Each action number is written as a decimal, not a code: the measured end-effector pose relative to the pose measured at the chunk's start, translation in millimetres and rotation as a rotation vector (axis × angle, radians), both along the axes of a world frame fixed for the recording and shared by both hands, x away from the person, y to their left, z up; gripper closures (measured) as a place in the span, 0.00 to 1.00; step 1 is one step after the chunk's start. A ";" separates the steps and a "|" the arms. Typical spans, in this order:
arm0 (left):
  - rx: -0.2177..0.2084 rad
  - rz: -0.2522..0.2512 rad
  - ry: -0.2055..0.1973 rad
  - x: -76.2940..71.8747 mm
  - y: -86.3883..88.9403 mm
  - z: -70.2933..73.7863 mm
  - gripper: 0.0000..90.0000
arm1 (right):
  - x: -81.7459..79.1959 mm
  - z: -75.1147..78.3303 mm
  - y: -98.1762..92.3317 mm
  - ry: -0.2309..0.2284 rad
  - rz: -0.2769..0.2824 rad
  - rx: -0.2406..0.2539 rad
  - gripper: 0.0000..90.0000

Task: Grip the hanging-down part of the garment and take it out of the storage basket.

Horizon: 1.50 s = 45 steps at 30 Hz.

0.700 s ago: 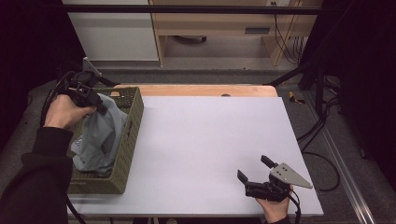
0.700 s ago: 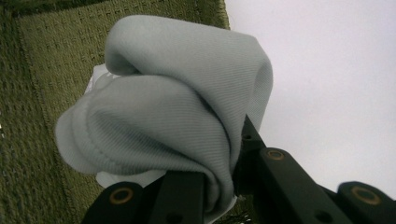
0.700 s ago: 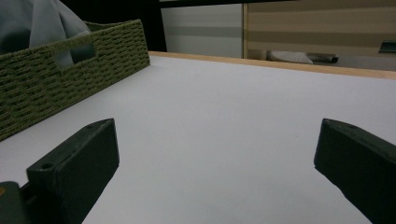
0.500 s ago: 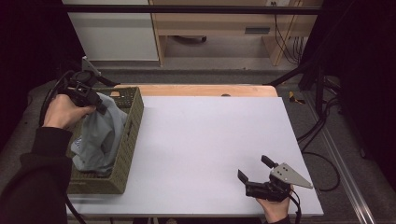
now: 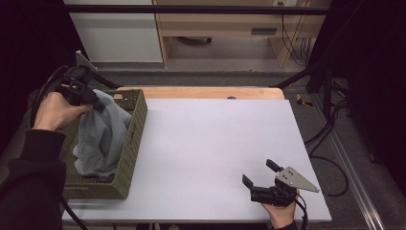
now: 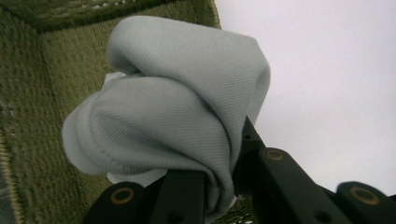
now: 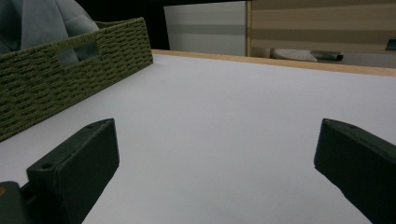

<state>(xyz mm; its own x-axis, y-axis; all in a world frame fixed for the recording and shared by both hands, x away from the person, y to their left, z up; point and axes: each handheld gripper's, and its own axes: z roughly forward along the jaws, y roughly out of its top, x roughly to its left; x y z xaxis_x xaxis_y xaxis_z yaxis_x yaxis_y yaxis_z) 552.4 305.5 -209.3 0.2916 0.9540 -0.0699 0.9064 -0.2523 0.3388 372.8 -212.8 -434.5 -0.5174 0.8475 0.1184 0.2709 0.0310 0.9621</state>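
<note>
- White table (image 5: pixel 210 143), wooden far edge; pale cabinet (image 5: pixel 115 33) and wooden furniture behind, cables on floor at right.
- Green woven basket (image 5: pixel 131 139) at table's left edge.
- Left gripper (image 5: pixel 88 96) above basket's far end, jaws clamped on grey cloth (image 5: pixel 103 134); cloth hangs into basket.
- Right gripper (image 5: pixel 261 175) at table's near right corner, jaws spread wide, nothing between.

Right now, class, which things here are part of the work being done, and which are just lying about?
In the job:
- grey cloth, pinched by the left gripper
- green woven basket it hangs in

Lying about:
- right gripper, open, resting on the white table
- cables on the floor
</note>
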 end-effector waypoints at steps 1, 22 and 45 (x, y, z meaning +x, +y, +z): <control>0.003 -0.001 -0.010 -2.3 0.6 5.2 0.93 | 0.2 -0.1 -0.2 0.000 0.002 -0.003 0.00; -0.002 -0.006 -0.130 -31.0 3.6 74.1 0.94 | 2.5 3.2 2.5 -0.002 0.020 0.010 0.00; 0.001 -0.010 -0.177 -37.5 -2.6 103.6 0.94 | 33.0 35.1 73.3 -0.041 0.212 0.047 0.01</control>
